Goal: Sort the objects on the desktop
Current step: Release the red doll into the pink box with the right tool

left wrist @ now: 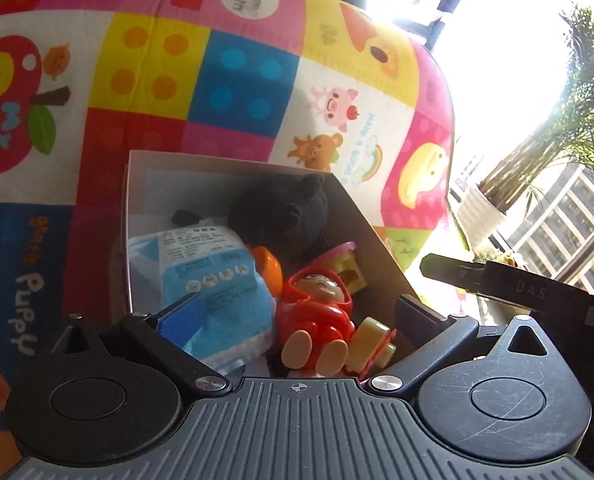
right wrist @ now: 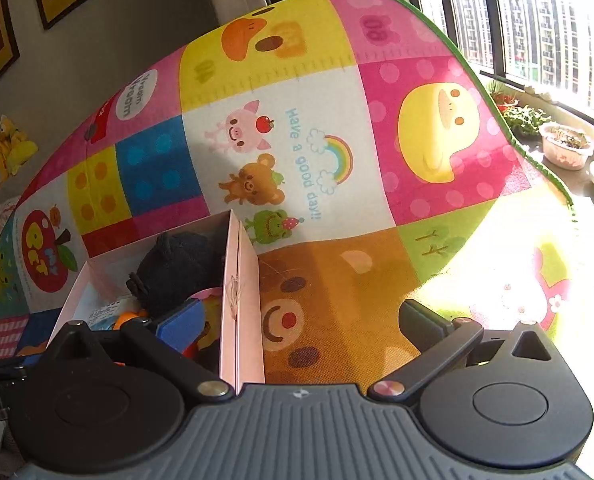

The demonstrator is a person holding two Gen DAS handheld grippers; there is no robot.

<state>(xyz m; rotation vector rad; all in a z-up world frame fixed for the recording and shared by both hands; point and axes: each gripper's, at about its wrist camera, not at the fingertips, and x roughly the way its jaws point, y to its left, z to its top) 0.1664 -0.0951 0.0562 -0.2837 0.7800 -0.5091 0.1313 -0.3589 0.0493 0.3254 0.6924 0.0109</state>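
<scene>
Box (left wrist: pixel 233 168) sits lower centre of the left view, already stuffed: black plush (left wrist: pixel 285 208), blue packet (left wrist: pixel 213 276), red doll (left wrist: pixel 317 312). Left gripper (left wrist: pixel 297 316) hangs over it spread wide, empty. Right gripper (right wrist: pixel 297 320), also wide and empty, straddles the box wall over the mat (right wrist: pixel 337 160), probably done dropping stuff.

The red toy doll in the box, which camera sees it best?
The left wrist view. There the red toy doll lies in the open box, and its face, hood and feet show between the open left tongs. In the right wrist view the box wall and a tong finger hide nearly all of it.
</scene>
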